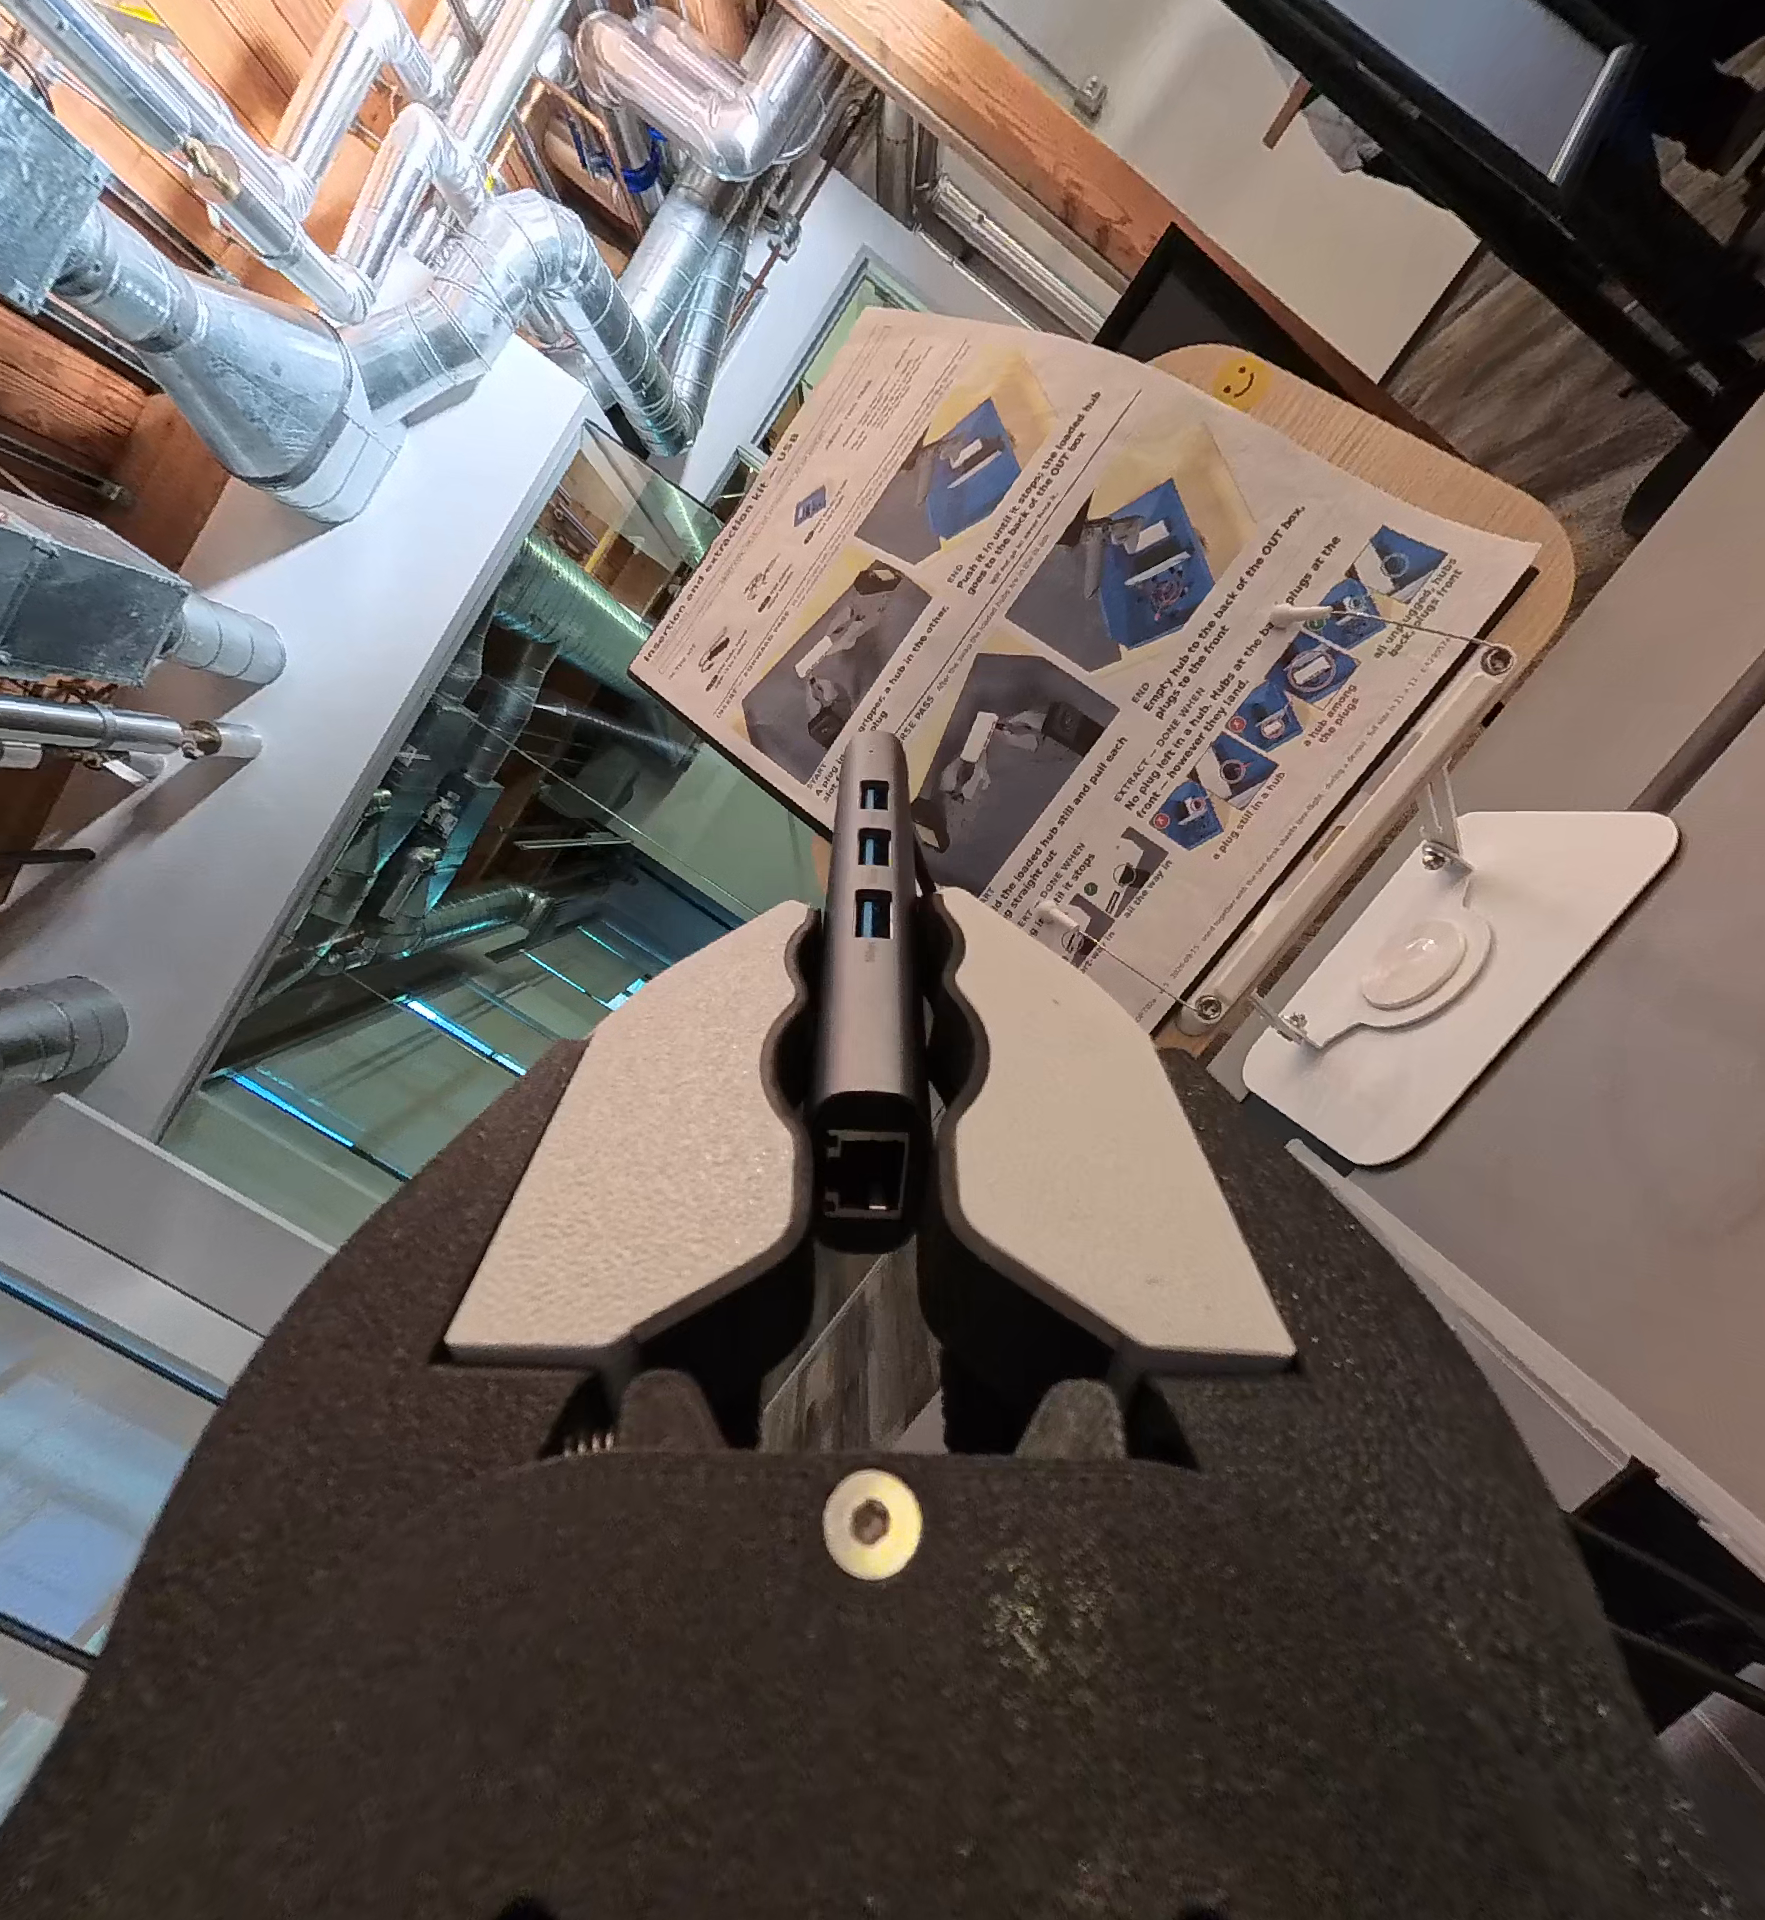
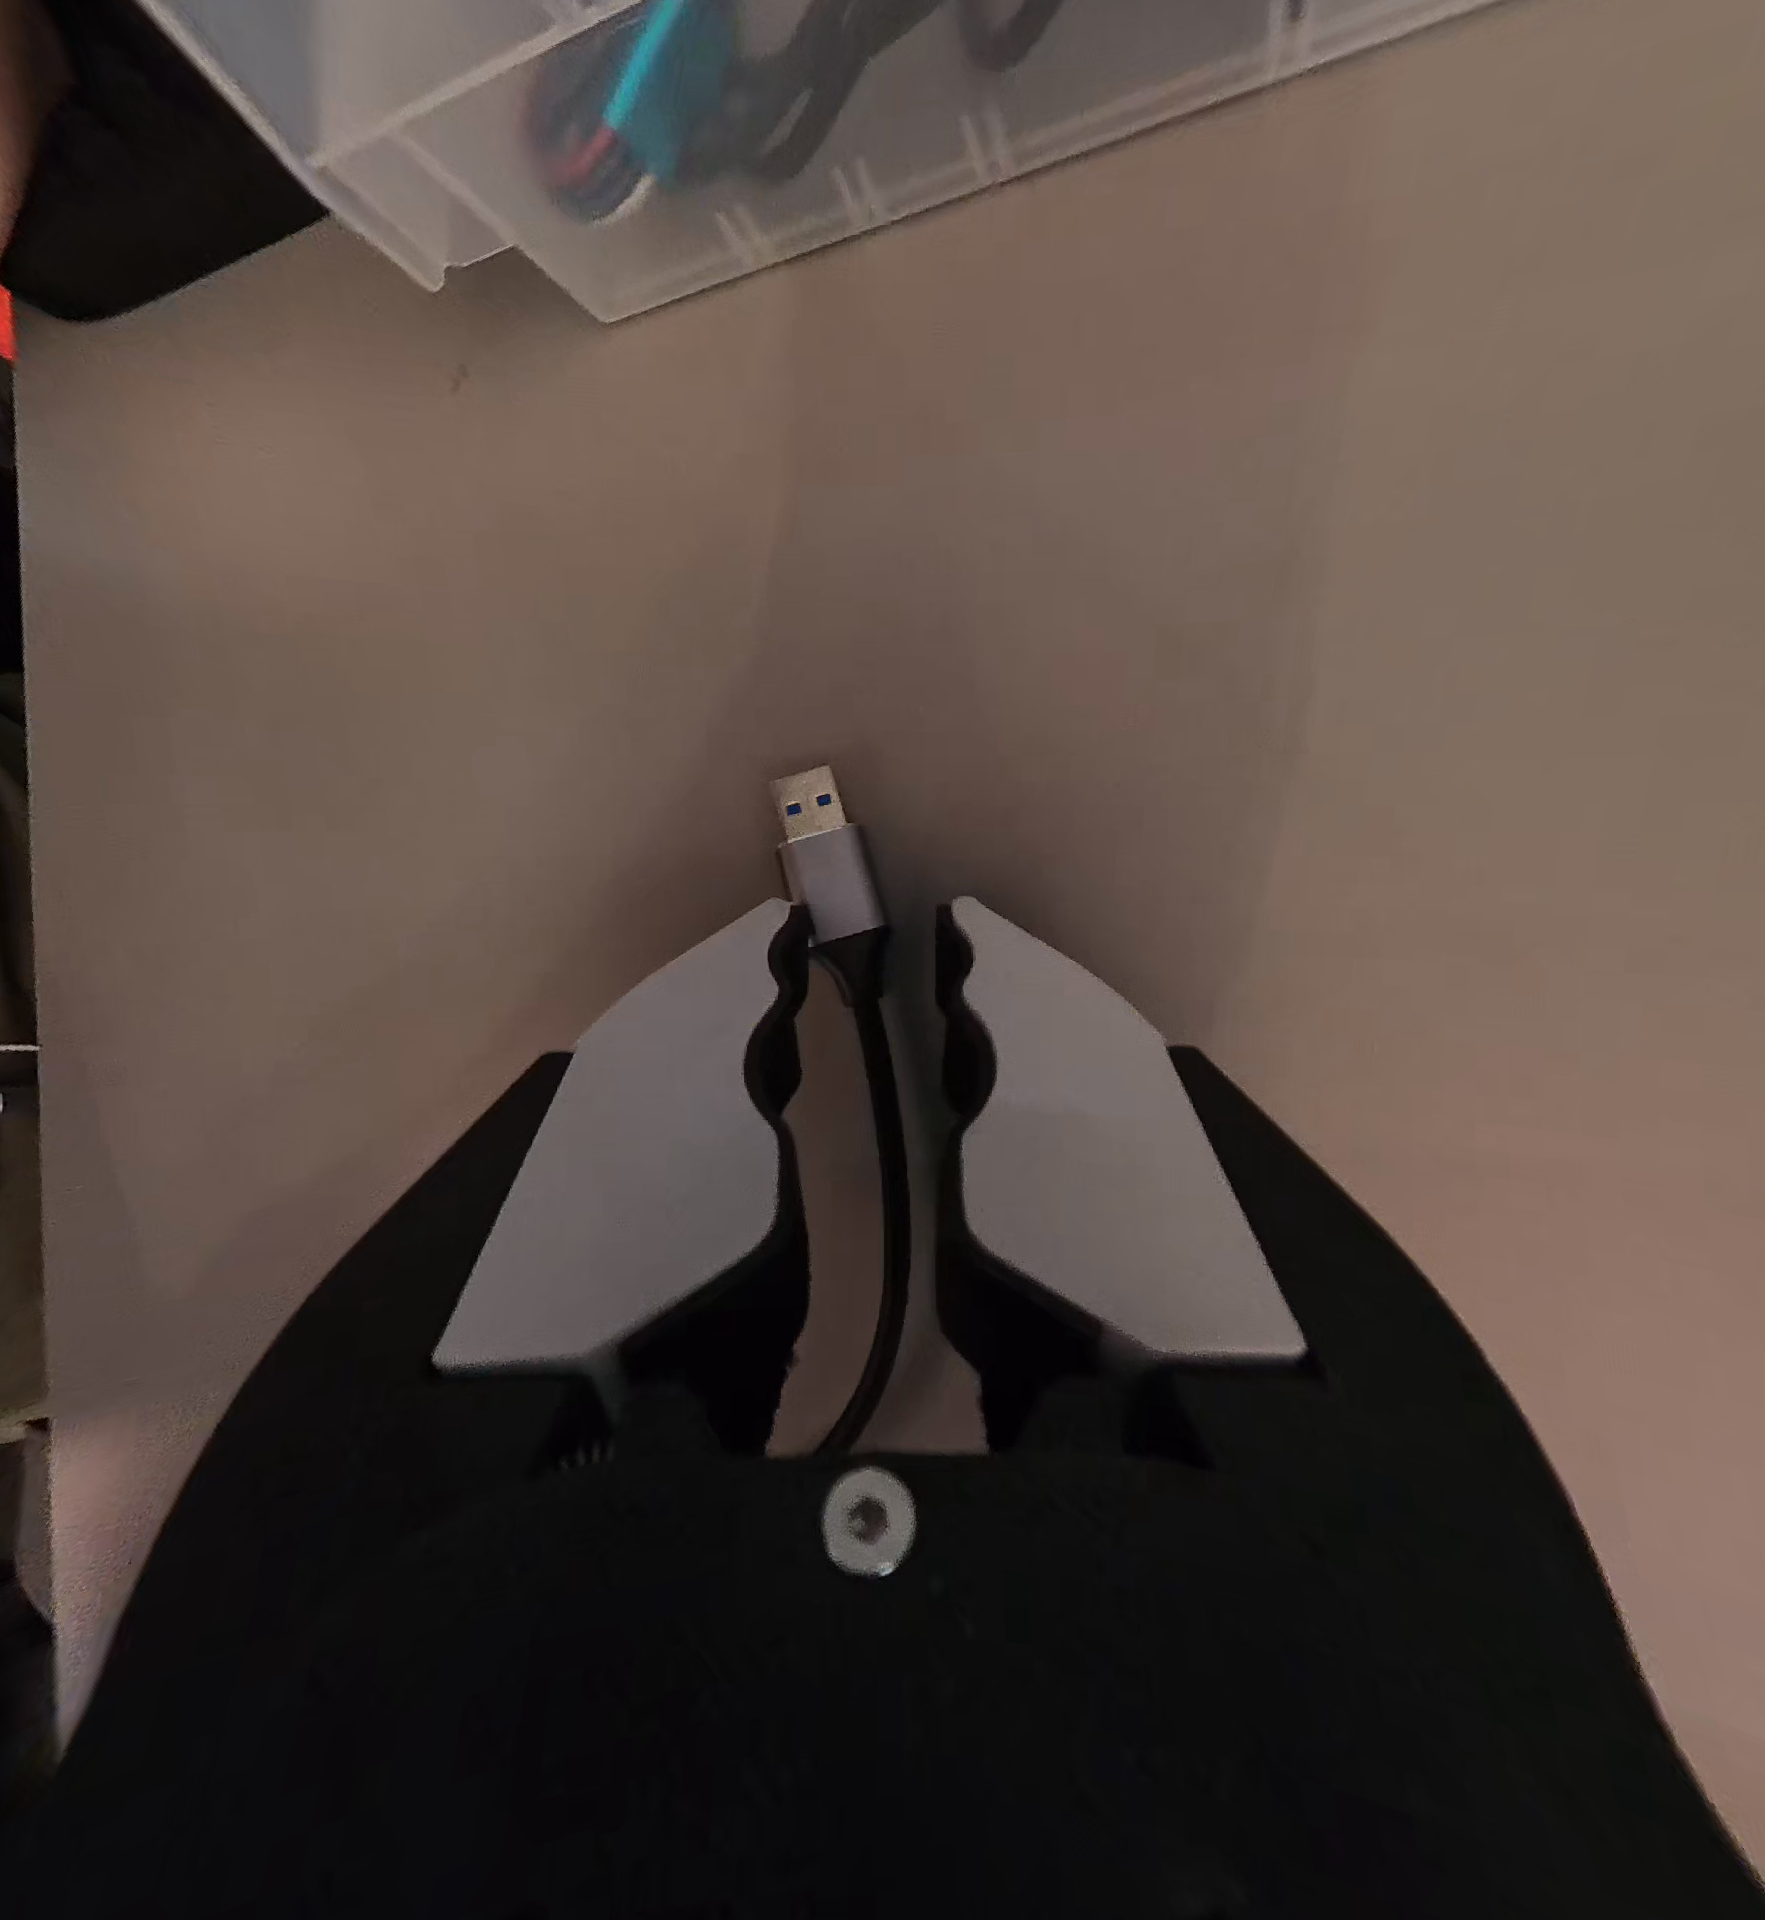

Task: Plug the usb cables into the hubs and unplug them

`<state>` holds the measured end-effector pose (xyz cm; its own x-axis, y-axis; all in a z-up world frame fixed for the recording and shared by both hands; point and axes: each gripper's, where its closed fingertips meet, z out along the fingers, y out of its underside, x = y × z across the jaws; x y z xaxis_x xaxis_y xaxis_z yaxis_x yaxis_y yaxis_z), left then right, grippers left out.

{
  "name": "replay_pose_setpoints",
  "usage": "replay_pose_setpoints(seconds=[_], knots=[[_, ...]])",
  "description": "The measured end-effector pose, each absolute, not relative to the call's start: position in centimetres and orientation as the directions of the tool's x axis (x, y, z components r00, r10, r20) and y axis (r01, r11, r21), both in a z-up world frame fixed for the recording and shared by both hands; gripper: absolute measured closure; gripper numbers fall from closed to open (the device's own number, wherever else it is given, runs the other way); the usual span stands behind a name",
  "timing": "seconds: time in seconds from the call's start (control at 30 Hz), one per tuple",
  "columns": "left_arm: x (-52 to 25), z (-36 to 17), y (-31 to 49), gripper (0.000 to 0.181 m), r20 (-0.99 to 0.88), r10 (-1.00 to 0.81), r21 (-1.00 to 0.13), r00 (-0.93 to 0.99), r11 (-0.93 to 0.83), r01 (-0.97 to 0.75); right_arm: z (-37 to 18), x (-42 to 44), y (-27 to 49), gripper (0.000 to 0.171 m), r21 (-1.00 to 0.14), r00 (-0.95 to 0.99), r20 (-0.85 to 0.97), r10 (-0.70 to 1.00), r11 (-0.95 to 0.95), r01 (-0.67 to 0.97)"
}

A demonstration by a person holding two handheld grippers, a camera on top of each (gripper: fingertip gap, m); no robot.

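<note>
Left gripper clamps the grey hub, its three blue ports empty; right gripper, jaws slightly parted around the USB plug, grip uncertain; insertion pending.

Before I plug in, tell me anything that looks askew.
The USB plug sits off-centre against the right gripper's left finger, tilted slightly left. The hub in the left gripper looks straight.
</note>
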<state>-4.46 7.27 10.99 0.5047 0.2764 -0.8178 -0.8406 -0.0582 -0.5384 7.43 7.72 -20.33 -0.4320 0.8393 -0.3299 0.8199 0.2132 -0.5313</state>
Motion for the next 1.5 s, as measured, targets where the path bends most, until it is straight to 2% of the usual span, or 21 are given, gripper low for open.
replay_pose_setpoints(seconds=[0.33, 0.6, 0.8, 0.93, 1.03, 1.17, 1.2, 1.33, 1.4, 1.5], knots=[[-4.6, 11.1, 7.1, 0.164, -0.812, 0.281, -0.546, 0.511, -0.057, -0.836, -20.5, 7.1, 6.7, 0.153, -0.605, -0.548, -0.214, 0.809, 0.331, 0.725], [-4.7, 11.1, 7.1, 0.164, -0.813, 0.282, -0.546, 0.510, -0.060, -0.836, -20.4, 6.7, 6.2, 0.152, -0.649, -0.649, 0.016, 0.761, 0.501, 0.572], [-4.9, 11.0, 7.2, 0.164, -0.811, 0.279, -0.549, 0.514, -0.061, -0.834, -20.3, 6.3, 6.2, 0.153, -0.666, -0.601, -0.080, 0.795, 0.406, 0.626], [-5.1, 10.6, 7.4, 0.164, -0.814, 0.270, -0.549, 0.514, -0.066, -0.833, -20.2, 6.3, 6.1, 0.154, -0.664, -0.616, -0.047, 0.786, 0.436, 0.607], [-5.4, 10.2, 7.7, 0.165, -0.823, 0.263, -0.538, 0.503, -0.079, -0.839, -18.2, 6.2, 5.5, 0.154, -0.715, -0.626, -0.055, 0.778, 0.408, 0.569], [-5.5, 9.6, 8.0, 0.165, -0.840, 0.247, -0.517, 0.484, -0.090, -0.851, -13.1, 6.3, 4.9, 0.155, -0.815, -0.639, -0.023, 0.769, 0.356, 0.457], [-5.4, 9.4, 8.1, 0.165, -0.843, 0.240, -0.514, 0.482, -0.092, -0.853, -11.6, 6.5, 4.8, 0.170, -0.838, -0.640, -0.010, 0.768, 0.343, 0.424], [-4.9, 9.0, 8.6, 0.165, -0.857, 0.223, -0.495, 0.465, -0.102, -0.863, -5.8, 7.6, 4.9, 0.170, -0.928, -0.651, -0.001, 0.759, 0.242, 0.283], [-4.8, 8.7, 8.8, 0.165, -0.864, 0.217, -0.484, 0.454, -0.111, -0.868, -5.4, 7.6, 6.1, 0.170, -0.922, -0.603, 0.014, 0.798, 0.244, 0.301], [-4.6, 8.4, 9.0, 0.164, -0.869, 0.207, -0.479, 0.450, -0.118, -0.870, -7.5, 8.0, 6.2, 0.169, -0.857, -0.587, -0.006, 0.809, 0.298, 0.420]])
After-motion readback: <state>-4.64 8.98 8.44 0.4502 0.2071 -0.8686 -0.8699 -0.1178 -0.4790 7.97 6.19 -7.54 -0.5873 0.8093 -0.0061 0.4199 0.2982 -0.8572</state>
